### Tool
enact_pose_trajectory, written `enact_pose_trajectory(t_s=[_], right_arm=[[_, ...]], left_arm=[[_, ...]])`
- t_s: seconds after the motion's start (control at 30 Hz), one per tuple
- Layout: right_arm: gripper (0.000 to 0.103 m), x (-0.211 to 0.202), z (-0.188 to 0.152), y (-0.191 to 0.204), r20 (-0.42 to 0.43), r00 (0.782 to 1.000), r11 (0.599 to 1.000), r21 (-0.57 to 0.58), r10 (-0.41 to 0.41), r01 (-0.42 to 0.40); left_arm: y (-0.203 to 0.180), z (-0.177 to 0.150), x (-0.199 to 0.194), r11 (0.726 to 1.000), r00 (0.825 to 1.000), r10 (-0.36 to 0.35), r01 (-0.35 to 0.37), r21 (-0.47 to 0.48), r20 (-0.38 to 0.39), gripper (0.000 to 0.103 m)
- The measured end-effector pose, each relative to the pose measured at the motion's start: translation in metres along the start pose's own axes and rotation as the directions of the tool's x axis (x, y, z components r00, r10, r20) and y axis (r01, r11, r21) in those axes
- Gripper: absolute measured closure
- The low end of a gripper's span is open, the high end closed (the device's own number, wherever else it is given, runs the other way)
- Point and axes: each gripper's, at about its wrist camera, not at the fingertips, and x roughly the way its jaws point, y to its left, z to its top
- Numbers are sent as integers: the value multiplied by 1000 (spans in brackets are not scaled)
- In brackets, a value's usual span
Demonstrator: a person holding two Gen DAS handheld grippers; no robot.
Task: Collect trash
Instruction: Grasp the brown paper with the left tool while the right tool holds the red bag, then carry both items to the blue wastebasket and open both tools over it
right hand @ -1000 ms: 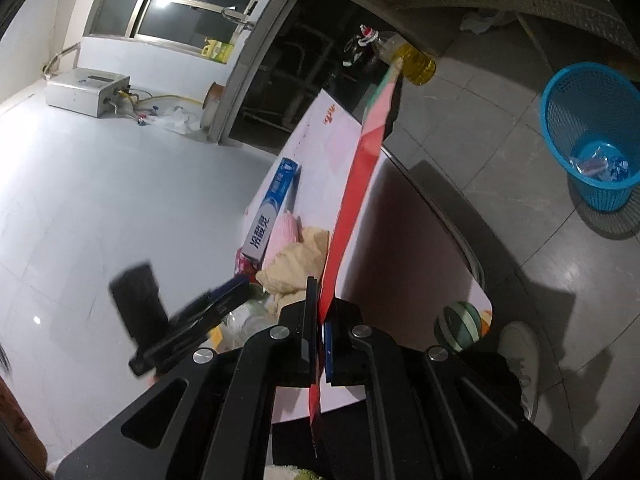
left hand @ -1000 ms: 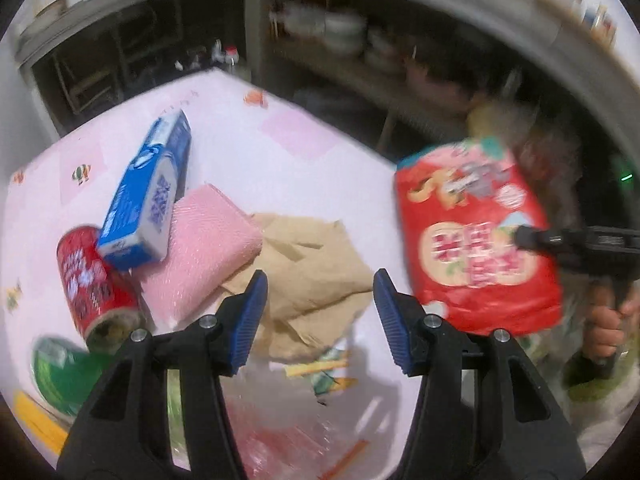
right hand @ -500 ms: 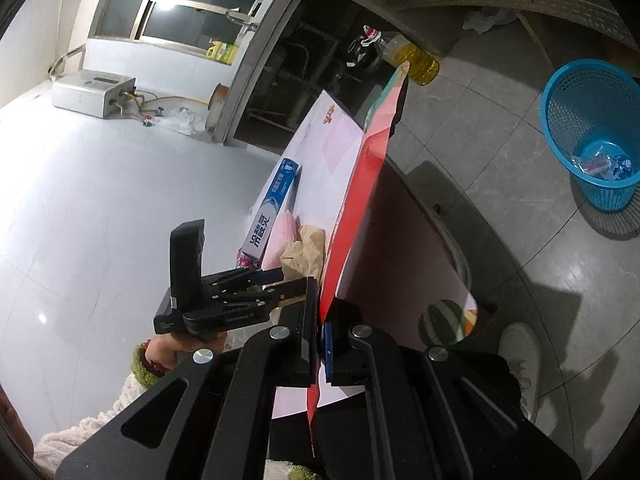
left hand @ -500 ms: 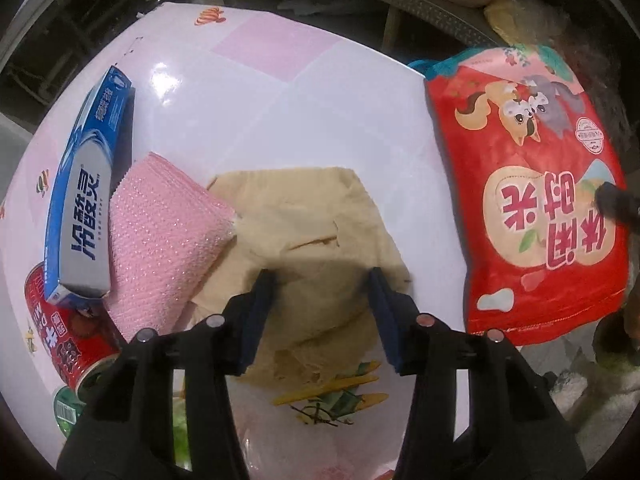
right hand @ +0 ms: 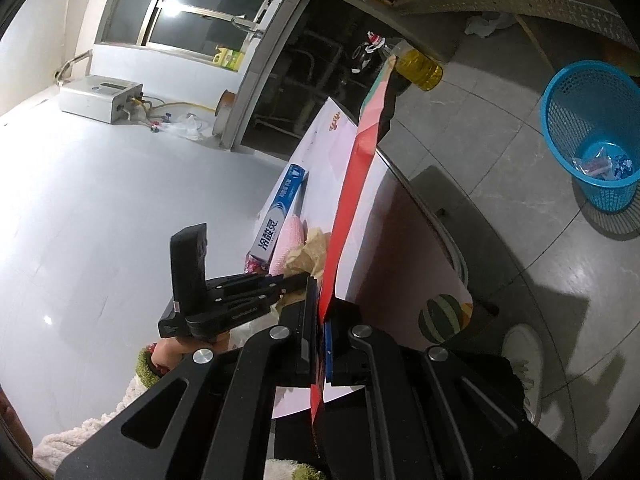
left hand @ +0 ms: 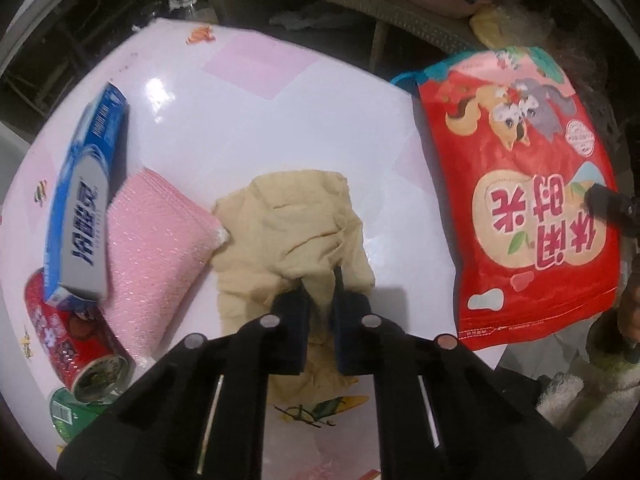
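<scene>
My left gripper (left hand: 320, 300) is shut on a crumpled tan paper napkin (left hand: 296, 224) that lies on the white and pink table (left hand: 240, 92). My right gripper (right hand: 321, 312) is shut on the edge of a flat red snack bag (right hand: 352, 184) and holds it upright at the table's right side; the bag shows face-on in the left wrist view (left hand: 524, 200). The left gripper also shows in the right wrist view (right hand: 292, 280). A blue mesh trash basket (right hand: 592, 128) with some wrappers inside stands on the floor far right.
On the table's left lie a blue toothpaste box (left hand: 84, 200), a pink sponge cloth (left hand: 156, 252), a red can (left hand: 72, 344) and a green can (left hand: 68, 416). A clear plastic wrapper (left hand: 320, 440) lies under my left gripper. Shelves and an oil bottle (right hand: 416, 66) stand behind.
My left gripper moved forward and down onto the napkin and closed on it. My right gripper kept holding the red bag in nearly the same place.
</scene>
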Motion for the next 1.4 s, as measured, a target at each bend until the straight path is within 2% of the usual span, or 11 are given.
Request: enact_pose_trajectory(t_s=[0.13,0.33,0.57,0.73,0.93,1.07,1.23,1.4], right_arm=[[100,-4,0,3,13,1000,1000,-12,-1,1],[100,-14,0,4,41,999,1000,-21,10,-9],[100,-41,-1,3,104,995,1000,-22,5,-3],[100,-75,-2,-6,190,982,1000,-4,-7,8],[100,-123,-4,-37,302,952,997,70,-58,39],[100,-147,-6,-60,356,913,978,121,-202,169],[100,-155,-4,-90,362,880,950,175,-307,259],[100,-142,-3,-134,313,873,920,247,-374,305]], left_arm=[[1,3,-25,1000,996,-4,5,-14,90,96],[-6,13,-71,999,973,-24,31,-26,230,96],[-28,19,-91,996,951,-86,87,11,298,96],[-64,41,-91,987,932,-163,156,50,324,96],[-129,87,-73,954,909,-297,271,128,291,96],[-168,122,-46,929,900,-367,343,138,234,96],[-206,157,9,927,919,-369,353,127,135,95],[-228,188,80,936,938,-346,344,71,3,95]])
